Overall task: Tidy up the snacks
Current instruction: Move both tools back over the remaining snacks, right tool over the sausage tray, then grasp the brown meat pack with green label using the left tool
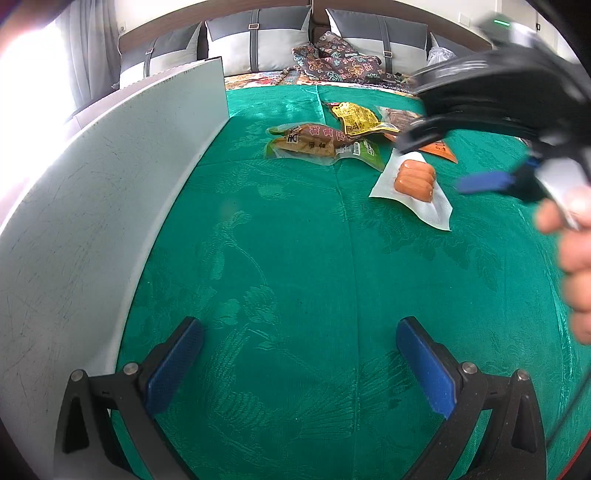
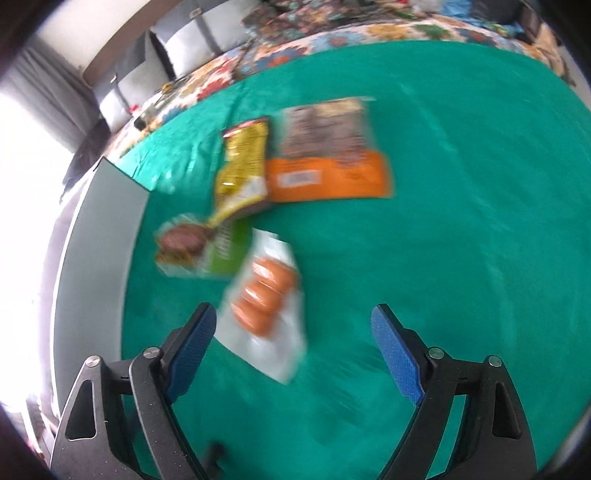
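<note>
Several snack packs lie on a green cloth (image 1: 295, 258): a clear pack of orange sausages (image 1: 413, 181) (image 2: 264, 299), a green and brown pack (image 1: 321, 142) (image 2: 199, 245), a yellow pack (image 1: 354, 118) (image 2: 243, 166) and an orange and brown pack (image 2: 328, 151). My left gripper (image 1: 299, 365) is open and empty over bare cloth, well short of the packs. My right gripper (image 2: 295, 343) is open and empty, just short of the sausage pack. It shows blurred in the left wrist view (image 1: 461, 162), above the sausage pack.
A grey-white board (image 1: 92, 206) (image 2: 99, 251) stands upright along the cloth's left side. Behind the cloth lie a patterned bedspread (image 2: 332, 33), a dark patterned cloth (image 1: 336, 59) and grey pillows (image 1: 258, 40). A bright window is at the left.
</note>
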### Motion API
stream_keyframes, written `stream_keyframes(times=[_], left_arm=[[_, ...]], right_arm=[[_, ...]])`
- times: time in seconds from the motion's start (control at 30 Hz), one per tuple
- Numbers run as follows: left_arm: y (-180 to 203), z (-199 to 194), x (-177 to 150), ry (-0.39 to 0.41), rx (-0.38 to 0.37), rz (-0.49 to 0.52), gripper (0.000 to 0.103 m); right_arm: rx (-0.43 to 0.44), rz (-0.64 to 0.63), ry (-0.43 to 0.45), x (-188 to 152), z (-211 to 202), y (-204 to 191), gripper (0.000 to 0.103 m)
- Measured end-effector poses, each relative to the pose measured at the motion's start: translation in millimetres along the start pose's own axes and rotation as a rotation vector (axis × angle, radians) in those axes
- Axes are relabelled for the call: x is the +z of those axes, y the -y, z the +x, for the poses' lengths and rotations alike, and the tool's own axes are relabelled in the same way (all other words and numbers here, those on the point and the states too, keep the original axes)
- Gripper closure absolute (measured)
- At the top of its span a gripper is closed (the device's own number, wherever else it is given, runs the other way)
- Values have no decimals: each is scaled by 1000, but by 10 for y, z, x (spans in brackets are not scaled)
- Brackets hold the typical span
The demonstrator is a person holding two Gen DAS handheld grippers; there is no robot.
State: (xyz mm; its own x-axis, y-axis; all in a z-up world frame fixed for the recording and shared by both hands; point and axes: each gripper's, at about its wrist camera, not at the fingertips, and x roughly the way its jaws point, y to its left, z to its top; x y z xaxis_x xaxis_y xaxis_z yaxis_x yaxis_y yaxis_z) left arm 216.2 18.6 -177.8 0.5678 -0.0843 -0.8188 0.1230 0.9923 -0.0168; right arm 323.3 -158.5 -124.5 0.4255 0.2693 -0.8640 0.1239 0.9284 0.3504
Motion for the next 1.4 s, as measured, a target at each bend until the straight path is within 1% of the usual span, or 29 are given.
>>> stream_keyframes(times=[0.03,0.07,0.1,0.17,0.2,0.23,0.27,0.3,0.33,0.37,0.43,0.5,0.63,0.73,0.8,0.83,0.93,1.0,1.03,1.07,1.1,1.2,1.27,1.33,1.4], left_arm=[[2,1,0,0,0,0,0],[-1,1,-2,0,0,0,0],[1,0,2,0,0,0,0],[-2,-3,3,0,0,0,0],[-1,-3,2,0,0,-1,0],[-3,-6,3,0,0,0,0],[-4,-9,4,0,0,-1,0],[-3,-5,5,0,0,0,0],[-2,-3,4,0,-1,0,0],[-3,-3,4,0,-1,0,0],[-1,-3,3,1,0,0,0],[-2,1,0,1,0,0,0],[-1,3,-3,1,0,0,0],[0,6,-6,2,0,0,0],[0,7,-7,2,0,0,0],[0,8,-8,2,0,0,0],[1,10,-11,2,0,0,0],[2,11,-12,2,0,0,0],[2,12,-13,2,0,0,0],[2,12,-13,2,0,0,0],[3,12,-14,2,0,0,0],[4,14,-16,3,0,0,0],[5,17,-19,3,0,0,0],[5,15,-18,3,0,0,0],[6,19,-22,3,0,0,0]], right_arm=[[0,-11,-11,28,95,-92,31],[-5,-23,-19,42,168,-142,35],[-35,-53,-16,33,245,-222,34],[-112,-150,28,3,281,-343,33],[-139,-193,36,-24,302,-375,36],[-178,-250,49,-83,307,-404,44],[-196,-291,55,-109,306,-403,45],[-189,-331,58,-153,293,-388,45],[-181,-363,58,-192,270,-366,51],[-166,-386,62,-226,221,-316,53],[-103,-403,39,-288,137,-169,54],[-94,-464,27,-413,23,-38,54],[-33,-568,20,-689,-253,355,55],[-29,-625,39,-848,-434,637,54],[-27,-617,40,-879,-501,789,54],[-44,-614,48,-911,-563,896,54],[-73,-617,76,-970,-650,1020,53],[-82,-610,90,-1023,-689,1061,47],[-92,-604,93,-1060,-686,1067,31],[-110,-599,87,-1103,-666,1063,24],[-114,-586,103,-1139,-667,1072,24],[-110,-522,137,-1159,-671,1124,19],[-123,-509,164,-1186,-651,1134,17],[-145,-510,171,-1203,-642,1116,14],[-140,-497,169,-1180,-636,1128,14]])
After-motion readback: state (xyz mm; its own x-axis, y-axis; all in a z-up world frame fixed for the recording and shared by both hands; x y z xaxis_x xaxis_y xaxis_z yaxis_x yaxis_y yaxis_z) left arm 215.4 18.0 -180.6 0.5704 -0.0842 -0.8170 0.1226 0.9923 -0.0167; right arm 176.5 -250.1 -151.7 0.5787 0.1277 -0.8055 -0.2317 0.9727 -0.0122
